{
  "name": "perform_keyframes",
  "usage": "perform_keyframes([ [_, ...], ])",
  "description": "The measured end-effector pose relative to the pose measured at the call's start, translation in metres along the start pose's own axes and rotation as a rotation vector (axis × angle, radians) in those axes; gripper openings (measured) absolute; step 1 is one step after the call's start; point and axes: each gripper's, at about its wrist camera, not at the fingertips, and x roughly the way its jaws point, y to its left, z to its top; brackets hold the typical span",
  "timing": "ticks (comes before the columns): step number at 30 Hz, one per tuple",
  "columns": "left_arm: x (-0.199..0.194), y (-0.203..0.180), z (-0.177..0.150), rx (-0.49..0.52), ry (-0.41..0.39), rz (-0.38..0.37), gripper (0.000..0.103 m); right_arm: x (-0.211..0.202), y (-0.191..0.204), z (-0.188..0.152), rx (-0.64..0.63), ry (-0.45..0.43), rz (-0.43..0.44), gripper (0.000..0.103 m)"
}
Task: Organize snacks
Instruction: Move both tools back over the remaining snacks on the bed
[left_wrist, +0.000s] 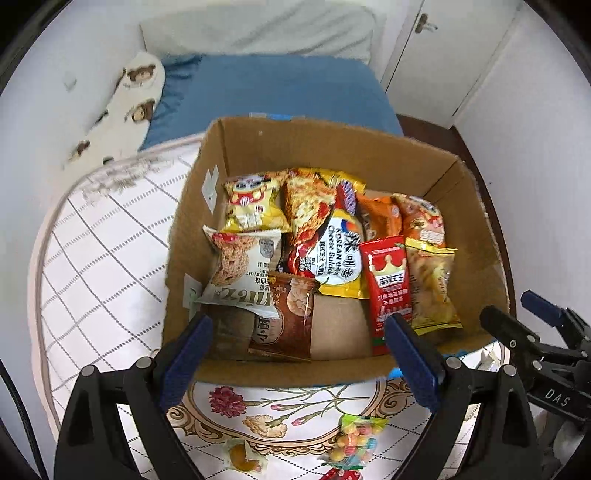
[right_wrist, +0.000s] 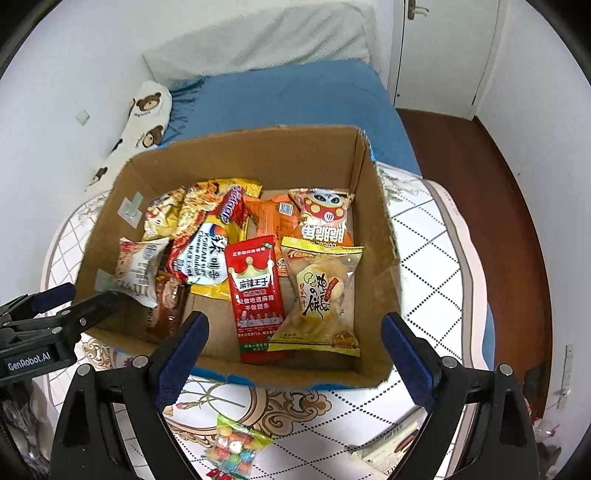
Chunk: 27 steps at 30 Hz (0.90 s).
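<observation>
A cardboard box (left_wrist: 476, 236) (right_wrist: 373, 236) on the table holds several snack packets, among them a red spicy-strip packet (left_wrist: 389, 280) (right_wrist: 255, 291) and a yellow biscuit packet (right_wrist: 319, 295). My left gripper (left_wrist: 299, 328) is open and empty above the box's near wall. My right gripper (right_wrist: 295, 328) is open and empty over the box's near edge. A bag of coloured candy (left_wrist: 356, 441) (right_wrist: 234, 448) lies on the tablecloth in front of the box. A small yellow sweet (left_wrist: 240, 456) lies left of it.
The table wears a white checked cloth with flowers (left_wrist: 96, 266). A bed with a blue sheet (left_wrist: 273, 88) and a bear pillow (left_wrist: 125, 110) lies behind. A white stick packet (right_wrist: 391, 439) lies at the front right. Dark wood floor (right_wrist: 480, 192) is to the right.
</observation>
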Motion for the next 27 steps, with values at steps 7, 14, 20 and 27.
perform_keyframes([
  [7, -0.040, -0.009, -0.021, 0.012, -0.103, -0.001, 0.095, -0.043, 0.003, -0.017, -0.008, -0.085, 0.006, 0.096],
  [14, -0.084, -0.021, -0.049, 0.046, -0.217, 0.013, 0.095, -0.081, 0.011, -0.044, -0.029, -0.166, -0.002, 0.096],
  [20, -0.100, -0.027, -0.081, 0.050, -0.234, 0.007, 0.095, -0.106, 0.013, -0.074, -0.005, -0.185, 0.024, 0.096],
  [27, -0.080, -0.028, -0.127, 0.062, -0.137, -0.026, 0.095, -0.098, -0.009, -0.126, 0.074, -0.099, 0.012, 0.096],
])
